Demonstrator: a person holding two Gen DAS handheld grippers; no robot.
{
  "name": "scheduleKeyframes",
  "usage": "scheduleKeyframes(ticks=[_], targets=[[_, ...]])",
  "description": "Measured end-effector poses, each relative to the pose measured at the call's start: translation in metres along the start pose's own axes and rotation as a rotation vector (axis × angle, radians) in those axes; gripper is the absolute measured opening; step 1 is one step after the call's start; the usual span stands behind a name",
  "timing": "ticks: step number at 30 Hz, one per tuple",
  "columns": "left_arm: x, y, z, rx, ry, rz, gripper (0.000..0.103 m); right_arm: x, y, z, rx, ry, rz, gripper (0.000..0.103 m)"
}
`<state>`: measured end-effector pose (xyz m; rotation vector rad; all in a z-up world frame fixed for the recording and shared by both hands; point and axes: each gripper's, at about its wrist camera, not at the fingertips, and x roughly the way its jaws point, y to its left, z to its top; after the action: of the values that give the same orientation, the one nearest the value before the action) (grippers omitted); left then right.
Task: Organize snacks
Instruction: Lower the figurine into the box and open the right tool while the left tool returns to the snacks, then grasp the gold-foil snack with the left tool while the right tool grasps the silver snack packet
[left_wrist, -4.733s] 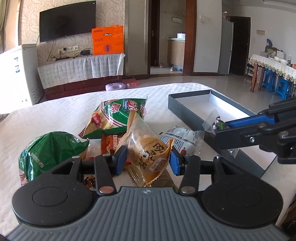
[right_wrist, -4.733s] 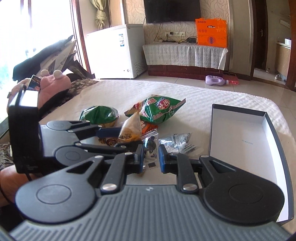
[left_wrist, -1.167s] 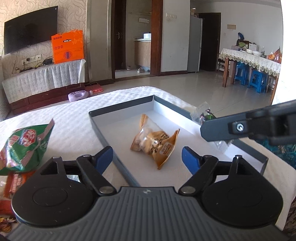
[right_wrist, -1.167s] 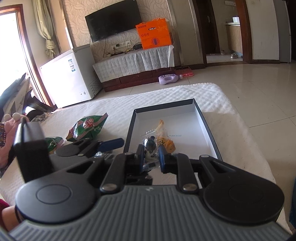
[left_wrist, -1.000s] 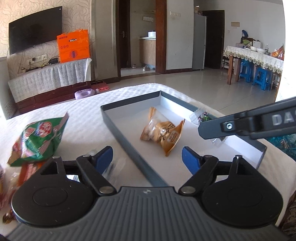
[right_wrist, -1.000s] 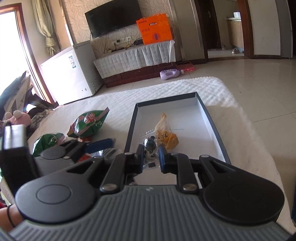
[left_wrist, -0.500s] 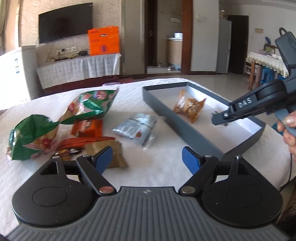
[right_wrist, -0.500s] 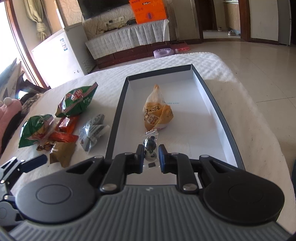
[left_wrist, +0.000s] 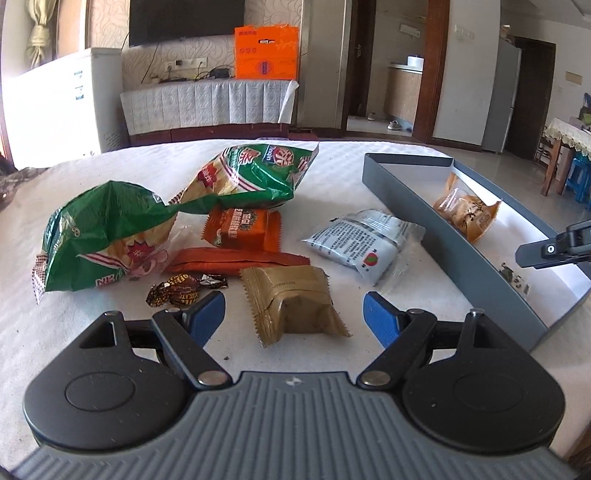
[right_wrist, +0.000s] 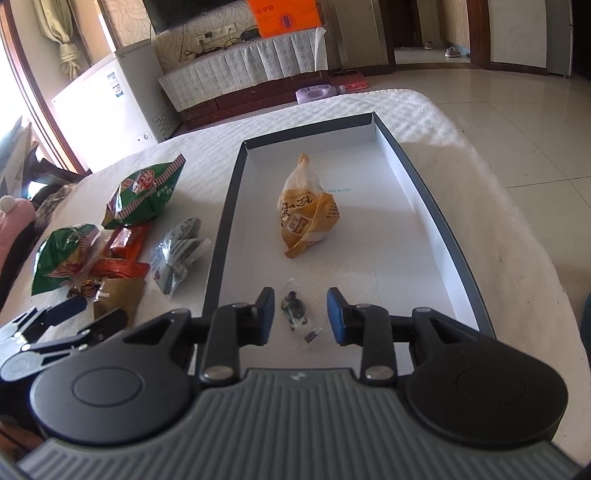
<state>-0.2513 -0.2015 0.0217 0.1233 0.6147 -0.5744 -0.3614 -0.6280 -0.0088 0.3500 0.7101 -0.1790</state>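
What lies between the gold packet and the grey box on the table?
In the left wrist view, the silver-white packet lies on the cloth between the gold packet and the grey box, close to the box wall.

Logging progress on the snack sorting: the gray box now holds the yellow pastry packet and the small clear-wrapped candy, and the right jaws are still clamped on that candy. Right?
Not quite. The right gripper has just been opening; the candy lies free between its jaws on the gray box floor, near the yellow pastry packet, as the right wrist view shows.

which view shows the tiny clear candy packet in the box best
The right wrist view: the small clear packet lies on the box floor between the open right gripper pads, which have just been opening. The left wrist view shows only a speck beyond the box wall.
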Motion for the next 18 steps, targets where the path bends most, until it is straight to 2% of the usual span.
scheduleKeyframes(ticks=[5,7,8,9,11,13,18], targets=[[0.011,-0.005,0.002,0.016,0.004,-0.013,0.085,-0.011,0.010,0.005,-0.025,-0.074,0.037,0.035],[0.014,-0.006,0.002,0.024,0.009,-0.024,0.081,-0.015,0.019,0.009,-0.051,-0.111,0.075,0.035],[0.016,-0.007,0.002,0.026,0.012,-0.026,0.075,-0.015,0.025,0.010,-0.066,-0.126,0.096,0.035],[0.017,-0.007,0.002,0.024,0.018,-0.027,0.065,-0.014,0.034,0.012,-0.093,-0.137,0.121,0.037],[0.021,-0.004,0.001,0.007,0.032,-0.049,0.055,-0.010,0.054,0.013,-0.168,-0.149,0.145,0.052],[0.022,-0.004,0.001,0.007,0.031,-0.055,0.051,-0.001,0.076,0.013,-0.261,-0.143,0.147,0.058],[0.022,-0.003,-0.001,0.007,0.033,-0.061,0.045,0.032,0.115,0.010,-0.471,-0.090,0.079,0.066]])
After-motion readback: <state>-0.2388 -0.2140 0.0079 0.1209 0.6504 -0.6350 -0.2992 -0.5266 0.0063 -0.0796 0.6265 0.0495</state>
